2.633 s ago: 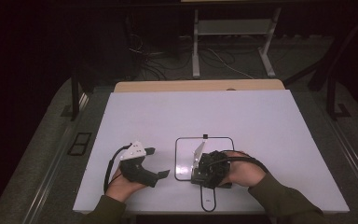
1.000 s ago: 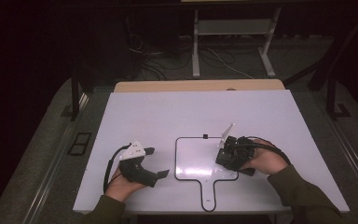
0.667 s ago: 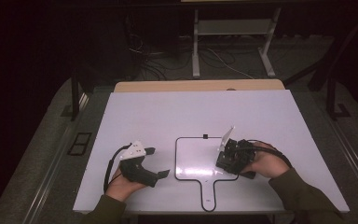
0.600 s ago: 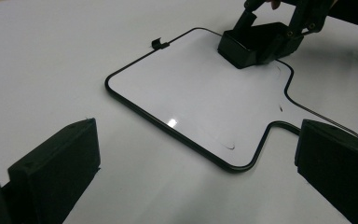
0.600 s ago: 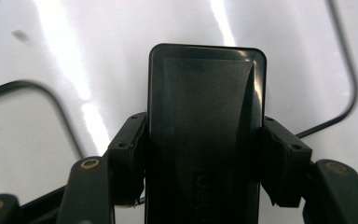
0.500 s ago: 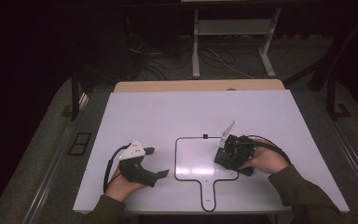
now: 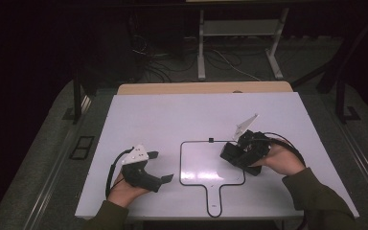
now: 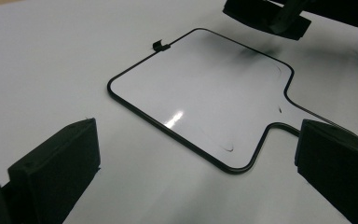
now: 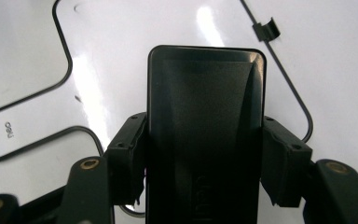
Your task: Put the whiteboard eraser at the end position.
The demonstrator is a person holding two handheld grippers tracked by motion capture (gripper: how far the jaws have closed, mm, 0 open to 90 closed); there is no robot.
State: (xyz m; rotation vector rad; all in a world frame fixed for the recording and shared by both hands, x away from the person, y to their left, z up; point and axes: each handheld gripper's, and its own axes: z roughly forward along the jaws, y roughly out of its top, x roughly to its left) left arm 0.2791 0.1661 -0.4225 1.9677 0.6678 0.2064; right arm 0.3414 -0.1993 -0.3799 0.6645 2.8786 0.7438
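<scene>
Black plastic eraser (image 9: 206, 135) sits clenched in your right tool (image 7: 242, 154), raised over the right edge of the small whiteboard (image 8: 205, 100) on the counter (image 7: 172, 115). The board looks nearly clean; faint specks remain. Your left tool (image 7: 160, 178) rests released beside it.

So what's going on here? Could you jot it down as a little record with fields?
Surface: white table
Main item: small whiteboard with a black rim and a handle, lying flat
Held item: black eraser block
Right gripper: shut on the eraser, above the whiteboard's right edge
Left gripper: open, holding nothing, pointed at the whiteboard
Board surface: mostly clean, a few faint marks
</scene>
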